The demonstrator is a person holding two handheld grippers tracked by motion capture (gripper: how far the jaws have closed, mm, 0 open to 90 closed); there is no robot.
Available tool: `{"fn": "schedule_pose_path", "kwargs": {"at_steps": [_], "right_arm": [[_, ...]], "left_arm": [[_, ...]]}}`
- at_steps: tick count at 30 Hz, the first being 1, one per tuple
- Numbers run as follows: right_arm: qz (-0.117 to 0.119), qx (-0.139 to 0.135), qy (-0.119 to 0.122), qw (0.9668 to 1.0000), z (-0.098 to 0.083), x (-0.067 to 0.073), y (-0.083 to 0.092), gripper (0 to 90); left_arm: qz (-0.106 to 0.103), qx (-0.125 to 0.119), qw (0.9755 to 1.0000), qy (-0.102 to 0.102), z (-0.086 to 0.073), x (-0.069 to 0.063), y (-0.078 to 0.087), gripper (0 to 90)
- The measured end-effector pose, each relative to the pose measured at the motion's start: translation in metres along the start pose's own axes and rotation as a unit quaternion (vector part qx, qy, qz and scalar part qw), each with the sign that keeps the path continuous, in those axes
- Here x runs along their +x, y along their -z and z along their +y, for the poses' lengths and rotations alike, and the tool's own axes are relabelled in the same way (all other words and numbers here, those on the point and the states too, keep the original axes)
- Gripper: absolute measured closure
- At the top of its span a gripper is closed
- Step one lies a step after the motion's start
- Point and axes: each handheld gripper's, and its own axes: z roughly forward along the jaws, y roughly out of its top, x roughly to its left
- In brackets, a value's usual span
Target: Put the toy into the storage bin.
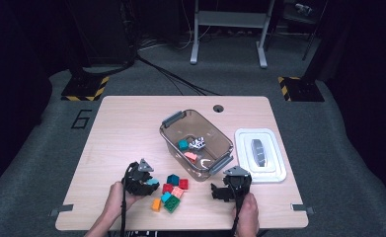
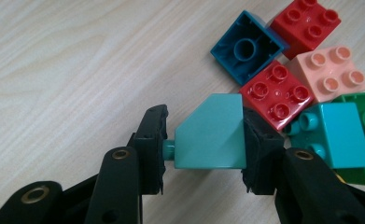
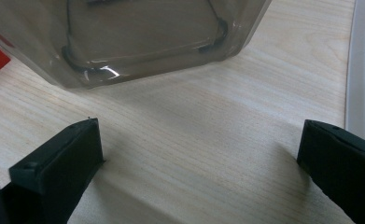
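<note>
Left jaws: pressed on a teal sloped brick [image 2: 211, 133], one pad on its studded end, the other on its flat end; no earlier frame to compare.
Right jaws: spread wide over bare wood, nothing between them.
Left gripper [image 1: 142, 180]: near the table's front edge, left of the brick pile, held in the left hand [image 1: 115, 197].
Right gripper [image 1: 228, 187]: near the front edge, just in front of the bin's near corner, held in the right hand [image 1: 247, 212].
Teal brick: on or just above the table [image 1: 126, 128], at the pile's left edge, lying on its side.
Pile [image 1: 171, 193]: a dark blue brick upside down, two red, one pink, a second teal one, green and orange, close together and mostly touching.
Bin [image 1: 171, 138]: clear, open, mid-table, with a teal, a pink and a black-and-white piece inside.
Lid [image 1: 274, 173]: white, flat on the table, just right of the bin.
</note>
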Motion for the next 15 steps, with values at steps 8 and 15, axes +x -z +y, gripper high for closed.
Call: {"fn": "schedule_pose_path", "kwargs": {"at_steps": [8,15], "right_arm": [[0.0,0.0,0.0,1.0,0.0,0.0,0.0,0.0],[0.0,0.0,0.0,1.0,0.0,0.0,0.0,0.0]], "left_arm": [[0.006,-0.015,0.9998,0.013,0.009,0.011,0.009,57.2],[0.006,-0.017,0.9997,0.016,0.017,0.02,0.014,57.2]]}}
